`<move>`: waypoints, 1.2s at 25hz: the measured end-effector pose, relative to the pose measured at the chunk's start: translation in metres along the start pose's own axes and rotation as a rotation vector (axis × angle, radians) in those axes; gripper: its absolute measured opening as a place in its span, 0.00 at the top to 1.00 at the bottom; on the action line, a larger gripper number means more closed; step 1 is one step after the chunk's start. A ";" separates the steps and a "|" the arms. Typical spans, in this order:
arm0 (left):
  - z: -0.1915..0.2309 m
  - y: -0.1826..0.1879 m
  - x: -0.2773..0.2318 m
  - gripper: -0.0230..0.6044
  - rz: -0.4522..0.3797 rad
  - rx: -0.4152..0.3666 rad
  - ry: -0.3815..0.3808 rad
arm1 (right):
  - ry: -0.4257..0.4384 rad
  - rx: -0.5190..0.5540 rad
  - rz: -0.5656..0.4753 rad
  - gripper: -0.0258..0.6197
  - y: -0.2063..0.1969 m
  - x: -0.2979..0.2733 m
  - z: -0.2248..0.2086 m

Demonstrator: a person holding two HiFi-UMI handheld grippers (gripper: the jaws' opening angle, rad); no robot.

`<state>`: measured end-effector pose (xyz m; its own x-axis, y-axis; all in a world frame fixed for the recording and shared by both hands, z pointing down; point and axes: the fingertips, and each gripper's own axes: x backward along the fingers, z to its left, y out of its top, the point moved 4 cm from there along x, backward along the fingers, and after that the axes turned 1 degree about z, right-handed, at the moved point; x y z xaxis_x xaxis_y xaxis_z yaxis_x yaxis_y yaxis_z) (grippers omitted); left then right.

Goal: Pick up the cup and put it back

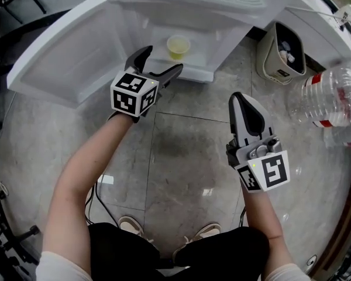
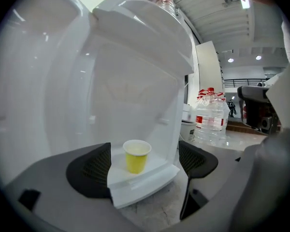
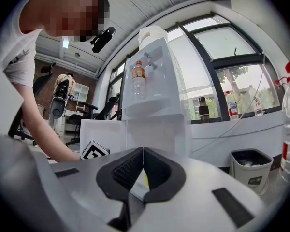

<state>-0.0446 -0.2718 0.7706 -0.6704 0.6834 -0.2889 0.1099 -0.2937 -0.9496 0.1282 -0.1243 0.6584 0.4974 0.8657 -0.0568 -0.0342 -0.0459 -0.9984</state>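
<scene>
A small yellow paper cup [image 1: 178, 45] stands upright on the white drip shelf [image 1: 193, 72] of a water dispenser. My left gripper [image 1: 162, 61] is just in front of it, jaws spread wide and touching nothing. In the left gripper view the cup [image 2: 136, 155] sits on the shelf [image 2: 150, 180] beyond the two black pads [image 2: 89, 170], apart from both. My right gripper [image 1: 241, 98] hangs lower right over the floor, shut and empty. In the right gripper view its pads [image 3: 130, 170] meet, with a sliver of yellow behind them.
The dispenser's white door [image 1: 64, 51] swings open at left. A beige waste bin [image 1: 284, 54] stands right of the dispenser, and large water bottles [image 1: 330, 98] lie further right. Cables [image 1: 0, 204] trail on the tiled floor at left. The person's shoes [image 1: 131, 224] show below.
</scene>
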 end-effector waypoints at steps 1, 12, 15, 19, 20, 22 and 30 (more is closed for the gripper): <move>0.004 -0.004 0.008 0.26 0.010 0.007 0.012 | 0.013 -0.006 0.003 0.93 -0.002 -0.003 0.005; 0.031 -0.011 0.060 0.31 0.081 -0.044 0.115 | 0.037 -0.030 -0.014 0.93 -0.003 -0.018 0.017; 0.027 -0.013 0.066 0.44 0.107 -0.061 0.110 | 0.032 -0.028 -0.025 0.93 0.000 -0.021 0.016; 0.022 -0.001 0.077 0.63 0.095 -0.100 0.099 | 0.011 -0.022 -0.028 0.93 0.000 -0.020 0.005; 0.024 -0.001 0.080 0.70 0.092 -0.090 0.110 | 0.003 -0.024 -0.027 0.93 -0.001 -0.020 0.002; 0.030 -0.006 0.083 0.86 0.104 -0.035 0.140 | -0.011 -0.024 -0.026 0.93 -0.003 -0.020 -0.002; 0.027 0.032 0.106 0.93 0.051 -0.004 0.234 | 0.014 0.006 0.062 0.93 0.028 -0.024 -0.007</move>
<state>-0.1315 -0.2269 0.7133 -0.4754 0.8045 -0.3561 0.1426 -0.3289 -0.9335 0.1211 -0.1497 0.6322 0.5065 0.8541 -0.1184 -0.0704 -0.0959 -0.9929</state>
